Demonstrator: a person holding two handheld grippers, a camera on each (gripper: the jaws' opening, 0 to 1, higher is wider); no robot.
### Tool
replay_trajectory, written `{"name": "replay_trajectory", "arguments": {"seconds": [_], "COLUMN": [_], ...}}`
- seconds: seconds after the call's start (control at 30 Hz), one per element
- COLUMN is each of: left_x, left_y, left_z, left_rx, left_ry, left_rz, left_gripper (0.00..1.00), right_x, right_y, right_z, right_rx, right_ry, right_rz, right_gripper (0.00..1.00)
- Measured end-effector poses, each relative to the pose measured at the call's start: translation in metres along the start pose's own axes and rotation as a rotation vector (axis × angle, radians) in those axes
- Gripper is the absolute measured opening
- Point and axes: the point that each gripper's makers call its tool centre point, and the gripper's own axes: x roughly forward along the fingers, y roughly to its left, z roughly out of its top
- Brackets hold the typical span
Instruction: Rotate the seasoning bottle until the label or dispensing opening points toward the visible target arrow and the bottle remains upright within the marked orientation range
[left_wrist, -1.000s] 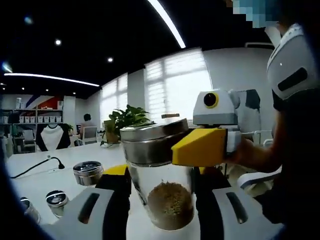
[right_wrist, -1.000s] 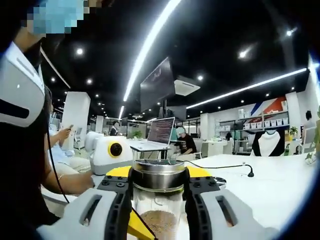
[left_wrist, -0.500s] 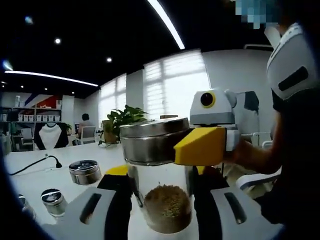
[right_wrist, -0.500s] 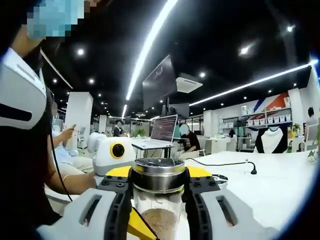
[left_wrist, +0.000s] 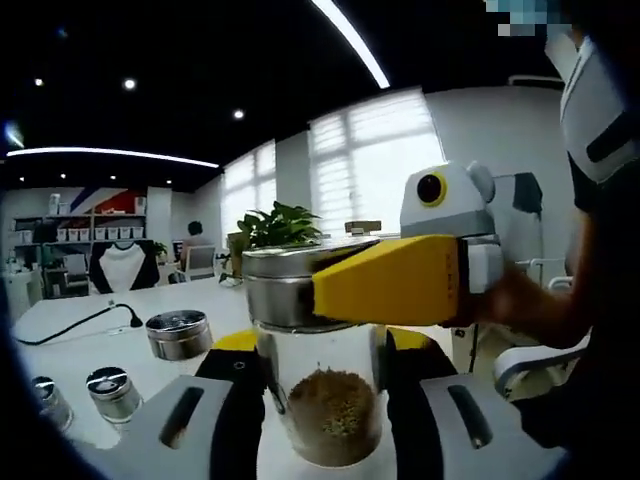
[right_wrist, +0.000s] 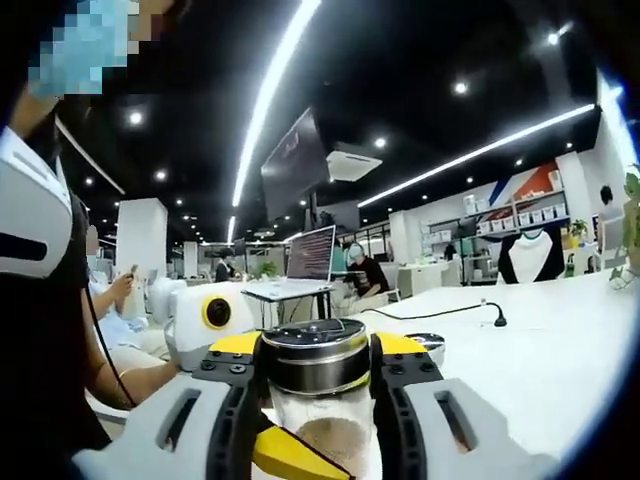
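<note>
**Two grippers, one bottle: body braced, cap pinched**

The seasoning bottle (left_wrist: 325, 395) stands upright between the left gripper (left_wrist: 325, 400) jaws, which are closed in on its glass body; that reads as the anchoring hold, keeping it vertical; the right gripper (left_wrist: 395, 285) comes in from the side at the steel cap (left_wrist: 280, 290), its yellow jaw laid across the metal, a grip suited to turning the top; in the right gripper view the same cap (right_wrist: 315, 352) sits clamped between the right gripper (right_wrist: 315, 395) jaws; neither arrow nor label can be made out; inside the bottle, a shallow heap of tan granules (left_wrist: 335, 410), glass above it empty; beyond the bottle on the white table (left_wrist: 90, 350), a low steel-lidded jar (left_wrist: 178, 333) and two small shakers (left_wrist: 112, 392), contents hidden; a cable (left_wrist: 75, 322) trails past them.
</note>
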Motion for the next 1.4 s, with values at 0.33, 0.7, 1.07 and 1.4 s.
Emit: {"name": "replay_trajectory", "arguments": {"seconds": [0.33,0.7,1.07,1.4], "left_x": [0.002,0.004,-0.004,-0.009], "left_y": [0.022,0.027,0.03,0.041], "left_z": [-0.002,-0.007,-0.004,0.002], "left_rx": [0.039,0.044,0.024,0.095], "left_ry": [0.029,0.056,0.009,0.019], "left_rz": [0.159,0.275,0.379,0.488], "left_gripper": [0.48,0.47,0.47,0.47], "right_x": [0.0,-0.002,-0.004,-0.003], "right_y": [-0.016,-0.025,-0.024,-0.024], "right_z": [0.001,-0.004,-0.016,-0.009], "right_rx": [-0.023,-0.07,-0.07,-0.022], "right_ry": [0.015,0.021,0.066,0.011], "right_rz": [-0.129,-0.27,-0.314,-0.359], "right_gripper": [0.38,0.37,0.36,0.35]}}
